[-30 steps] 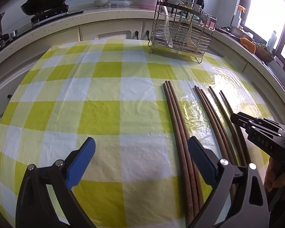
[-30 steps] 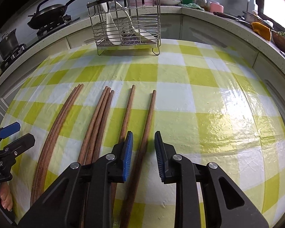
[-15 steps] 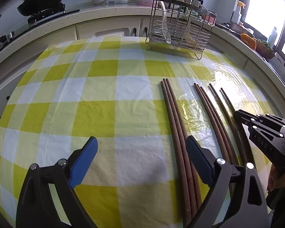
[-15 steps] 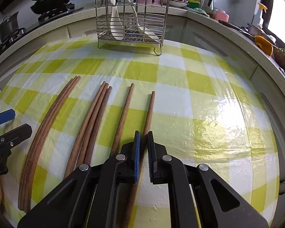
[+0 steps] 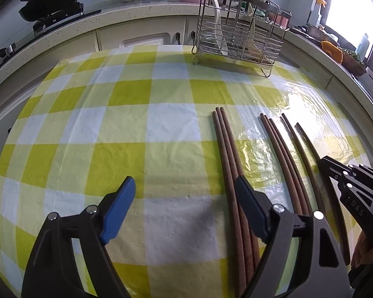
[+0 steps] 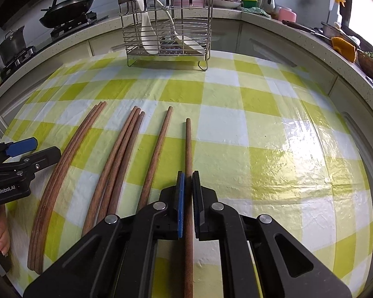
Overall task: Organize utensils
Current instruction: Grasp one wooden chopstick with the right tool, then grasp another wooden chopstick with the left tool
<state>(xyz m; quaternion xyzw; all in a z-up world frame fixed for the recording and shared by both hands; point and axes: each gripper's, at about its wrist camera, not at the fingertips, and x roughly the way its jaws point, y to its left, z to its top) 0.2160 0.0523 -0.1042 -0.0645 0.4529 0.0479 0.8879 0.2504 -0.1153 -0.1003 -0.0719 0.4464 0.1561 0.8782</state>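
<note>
A stove with a black frying pan point(image 6: 69, 6) sits on the counter point(image 6: 226, 15) behind the table's far left corner. The yellow-and-white checked tablecloth point(image 6: 236, 124) covers the table, glossy near its right edge. The left gripper point(image 5: 184, 213) hovers above bare cloth, jaws wide but closing, nothing between them. Wooden chopsticks point(image 6: 121, 154) lie in groups toward the near edge; the right gripper point(image 6: 188, 198) is clamped on the rightmost chopstick point(image 6: 188, 144). A wire utensil rack point(image 6: 166, 24) stands at the far edge.
</note>
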